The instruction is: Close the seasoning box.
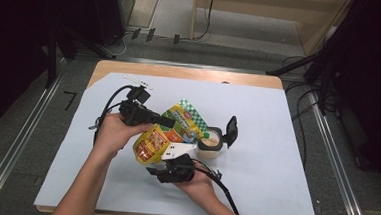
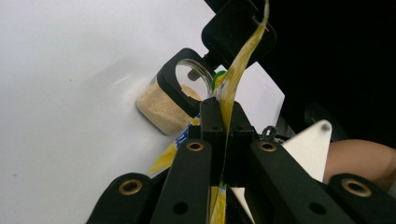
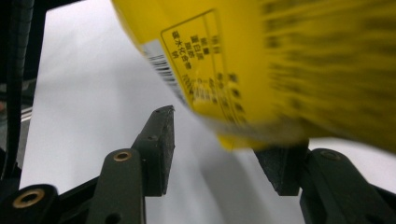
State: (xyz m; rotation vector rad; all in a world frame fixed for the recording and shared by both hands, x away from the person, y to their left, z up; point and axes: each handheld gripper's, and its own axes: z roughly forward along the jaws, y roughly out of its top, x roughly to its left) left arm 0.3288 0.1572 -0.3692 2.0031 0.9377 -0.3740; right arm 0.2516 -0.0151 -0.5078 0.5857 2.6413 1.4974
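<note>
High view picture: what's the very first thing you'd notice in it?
The bright yellow pouch, held above the middle of the white sheet. The left gripper is pinched shut on its edge, while the right gripper sits open just under its bottom end. Right beside it stands a small clear jar of tan crumbs with its black lid flipped open.

Bright white table sheet [image 1: 276,143], dark surroundings, motion-blurred yellow pouch [image 3: 303,70] close-up.
</note>
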